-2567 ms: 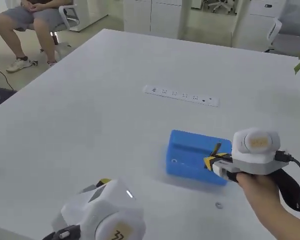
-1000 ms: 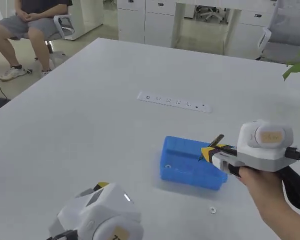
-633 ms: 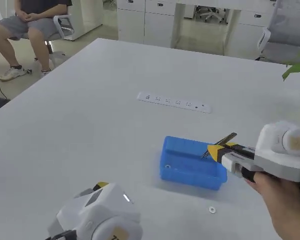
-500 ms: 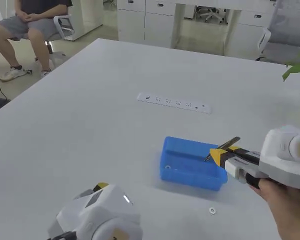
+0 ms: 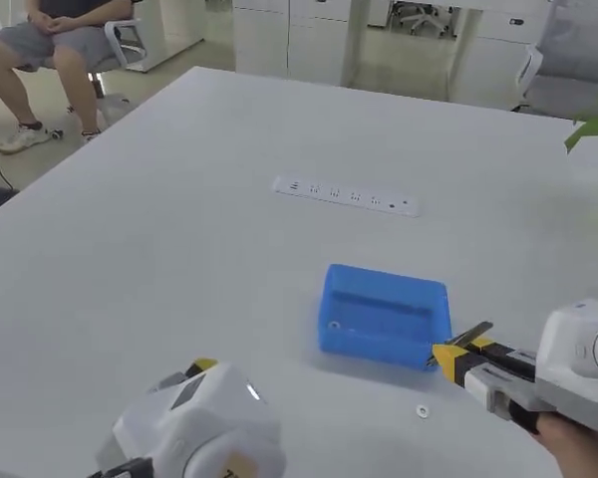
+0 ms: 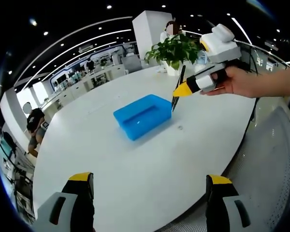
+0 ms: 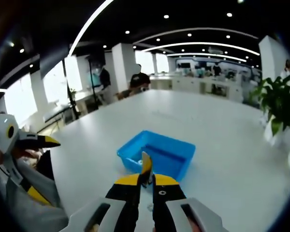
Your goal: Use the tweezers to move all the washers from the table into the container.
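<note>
Washer (image 5: 422,410), barely discernible, near container (image 5: 379,345); right claw (image 5: 444,356) with tweezers (image 5: 475,332), partly cropped

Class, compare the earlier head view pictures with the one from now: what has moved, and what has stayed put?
The right tool, shut on the tweezers, has pulled back from over the blue container toward the person, to its near right corner, closer to the washer on the table. Nothing was visibly picked up or let go. The left tool, container, washer and power strip stayed put.
</note>
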`<state>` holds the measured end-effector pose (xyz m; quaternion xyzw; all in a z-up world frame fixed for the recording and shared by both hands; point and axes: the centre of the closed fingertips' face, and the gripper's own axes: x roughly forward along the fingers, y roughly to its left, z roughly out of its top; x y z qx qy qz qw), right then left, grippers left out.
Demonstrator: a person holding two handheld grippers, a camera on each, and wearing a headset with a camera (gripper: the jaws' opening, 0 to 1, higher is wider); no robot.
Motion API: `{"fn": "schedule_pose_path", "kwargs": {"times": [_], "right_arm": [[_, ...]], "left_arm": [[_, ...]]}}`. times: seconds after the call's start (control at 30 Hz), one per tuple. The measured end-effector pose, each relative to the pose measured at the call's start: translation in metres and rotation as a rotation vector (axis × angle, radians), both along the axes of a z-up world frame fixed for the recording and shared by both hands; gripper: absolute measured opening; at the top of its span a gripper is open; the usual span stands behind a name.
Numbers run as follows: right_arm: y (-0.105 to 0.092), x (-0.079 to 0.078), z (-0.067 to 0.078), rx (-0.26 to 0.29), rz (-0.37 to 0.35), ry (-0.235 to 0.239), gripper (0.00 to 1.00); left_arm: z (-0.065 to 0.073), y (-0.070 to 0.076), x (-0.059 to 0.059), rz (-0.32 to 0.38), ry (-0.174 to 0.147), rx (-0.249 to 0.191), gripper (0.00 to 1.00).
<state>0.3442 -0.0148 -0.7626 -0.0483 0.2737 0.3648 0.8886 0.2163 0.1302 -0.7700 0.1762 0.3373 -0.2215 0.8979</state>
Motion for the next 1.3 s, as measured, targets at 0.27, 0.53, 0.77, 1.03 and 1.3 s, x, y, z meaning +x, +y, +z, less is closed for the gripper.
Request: {"fn": "schedule_pose_path", "kwargs": {"times": [0.27, 0.53, 0.77, 1.03, 1.3], "right_arm": [[-0.004, -0.012, -0.033, -0.054, 0.005, 0.067, 0.05], [-0.006, -0.010, -0.045, -0.081, -0.003, 0.074, 0.05], [-0.007, -0.008, -0.053, -0.096, -0.005, 0.080, 0.05], [-0.007, -0.005, -0.051, -0.096, -0.007, 0.079, 0.05], [-0.006, -0.010, -0.050, -0.101, -0.002, 0.088, 0.05]], "left_arm": [[-0.003, -0.001, -0.001, 0.003, 0.006, -0.005, 0.99], [-0.004, 0.001, -0.003, 0.004, 0.009, -0.001, 0.99], [-0.004, 0.001, -0.003, 0.005, 0.010, 0.000, 0.99], [-0.006, 0.001, -0.005, 0.004, 0.013, 0.008, 0.99], [-0.006, 0.003, -0.005, 0.006, 0.015, 0.009, 0.99]]}}
